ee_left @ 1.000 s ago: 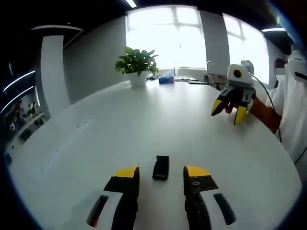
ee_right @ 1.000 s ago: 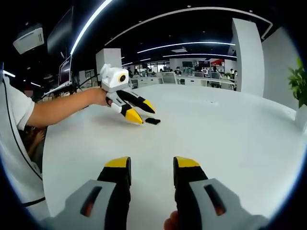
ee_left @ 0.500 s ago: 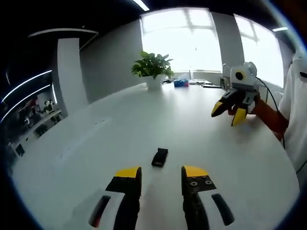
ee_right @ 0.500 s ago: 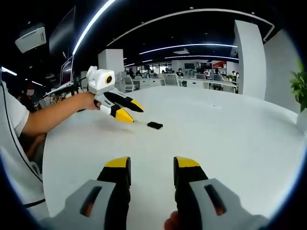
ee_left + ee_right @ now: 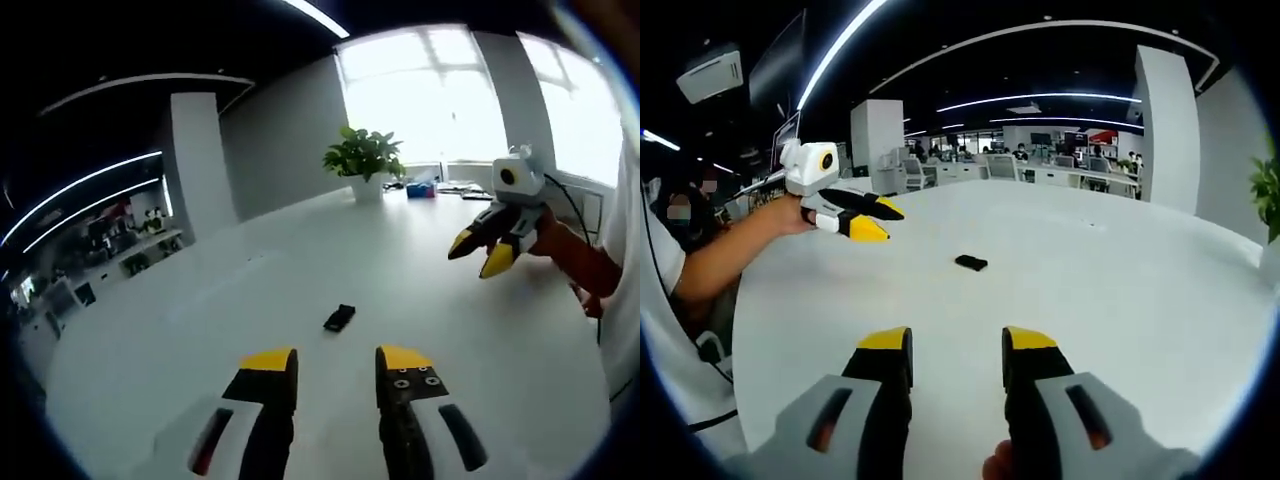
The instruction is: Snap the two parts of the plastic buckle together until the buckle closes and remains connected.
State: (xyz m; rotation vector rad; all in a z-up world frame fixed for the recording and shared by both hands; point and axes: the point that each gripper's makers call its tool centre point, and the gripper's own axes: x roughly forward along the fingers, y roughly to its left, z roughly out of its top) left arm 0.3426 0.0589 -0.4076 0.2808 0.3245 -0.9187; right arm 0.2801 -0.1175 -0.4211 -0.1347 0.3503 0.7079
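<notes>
The left gripper [image 5: 335, 362] has drawn back from the buckle [image 5: 340, 318] since a second ago: then the black piece lay right between its yellow tips, and now it lies on the table [image 5: 420, 300] a little ahead of them, apart from both jaws. In the right gripper view the left gripper [image 5: 872, 218] has likewise pulled away to the left, held above the tabletop by a bare forearm [image 5: 725, 255], with the buckle [image 5: 971, 263] left alone on the white table [image 5: 1120, 290], well apart from it. The left gripper's jaws stand spread with nothing between them. The right gripper [image 5: 955, 342] has kept its place low over the table, its jaws also spread and holding nothing; in the left gripper view it [image 5: 478, 252] hangs above the table's right side, tips parted, well apart from the buckle. The buckle is a small dark flat piece lying on its own near the middle of the table; whether it is one part or two joined is too small to tell. A potted plant [image 5: 364, 160] stands at the table's far end by bright windows [image 5: 430, 90], with small items beside it. Desks and people sit in the distant office [image 5: 1040, 160].
</notes>
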